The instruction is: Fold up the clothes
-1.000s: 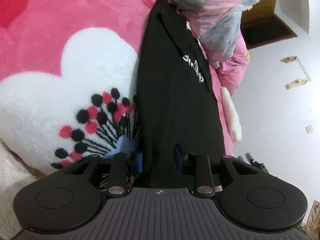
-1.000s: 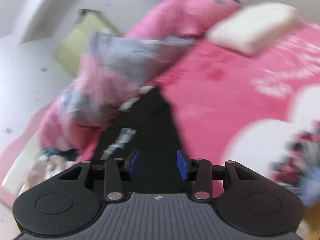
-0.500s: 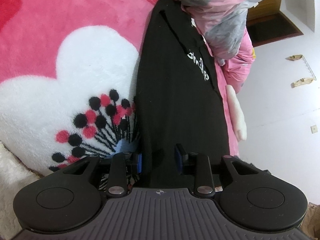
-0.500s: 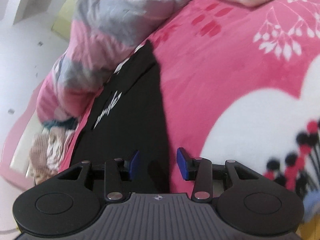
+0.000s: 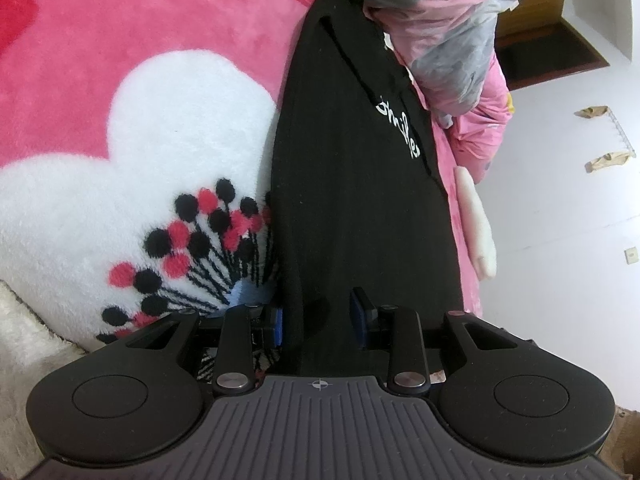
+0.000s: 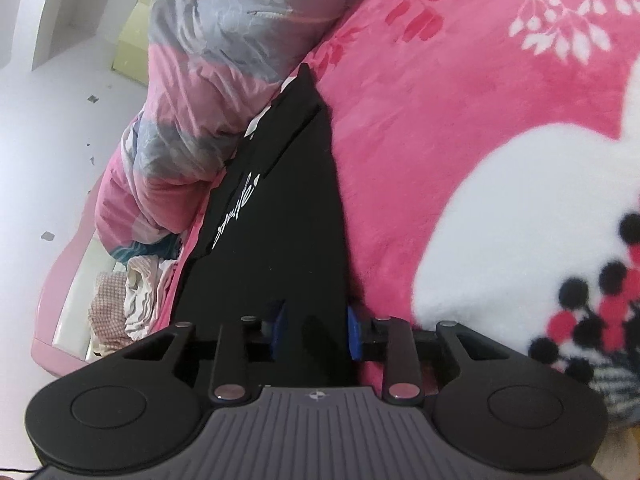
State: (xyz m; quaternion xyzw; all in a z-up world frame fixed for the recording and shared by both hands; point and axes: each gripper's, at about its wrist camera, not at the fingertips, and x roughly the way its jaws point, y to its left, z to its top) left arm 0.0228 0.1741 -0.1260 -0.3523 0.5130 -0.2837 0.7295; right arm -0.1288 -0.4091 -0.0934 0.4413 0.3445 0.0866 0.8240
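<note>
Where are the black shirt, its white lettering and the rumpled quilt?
black shirt (image 5: 360, 216): left wrist view, middle of the folded cloth.
white lettering (image 5: 402, 130): left wrist view, mid-word on the print.
rumpled quilt (image 6: 208, 92): right wrist view, pink and grey folds beside the shirt.

Pink plush bed blanket (image 5: 168, 20) under long black garment (image 5: 352, 184) and rumpled pink-grey quilt (image 6: 224, 68).

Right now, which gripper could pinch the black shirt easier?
The left gripper, barely. It and the right gripper both straddle the black shirt with open jaws, but a raised fold sits between the left jaws.
</note>
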